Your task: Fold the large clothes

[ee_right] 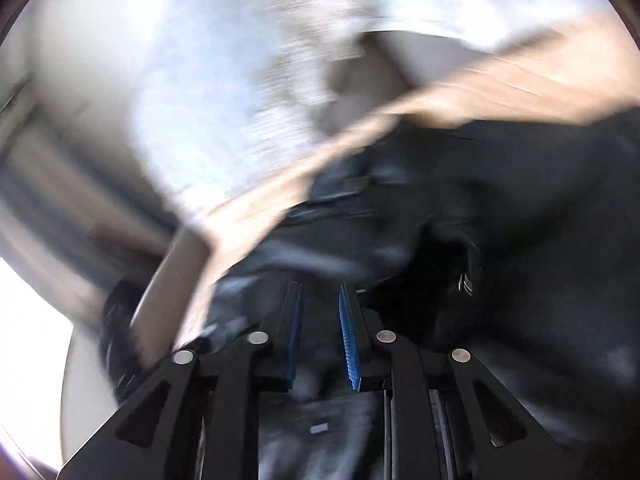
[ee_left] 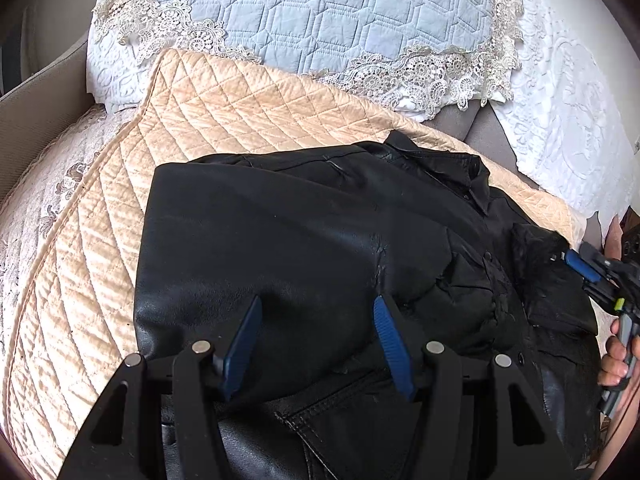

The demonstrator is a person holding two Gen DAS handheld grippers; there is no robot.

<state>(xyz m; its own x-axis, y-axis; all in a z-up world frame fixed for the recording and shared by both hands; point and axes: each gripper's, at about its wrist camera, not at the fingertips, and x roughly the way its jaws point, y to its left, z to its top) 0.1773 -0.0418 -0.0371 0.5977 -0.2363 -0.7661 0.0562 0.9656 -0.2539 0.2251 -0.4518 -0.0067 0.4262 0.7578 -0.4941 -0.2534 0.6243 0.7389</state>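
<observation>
- Left hand-held gripper (ee_left: 318, 304): jaws spread wide, empty, poised above the black jacket (ee_left: 304, 248).
- Right hand-held gripper (ee_left: 570, 255): pads parted in the blurred wrist view; whether it pinches a jacket flap cannot be told.
- Jacket lies on the peach quilt (ee_left: 120, 216), one side apparently folded inward; further folds appear to remain.

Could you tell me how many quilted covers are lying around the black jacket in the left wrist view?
2: a peach quilt directly under the jacket, and a blue lace-edged quilt behind it. Others may be hidden outside the view.
</observation>
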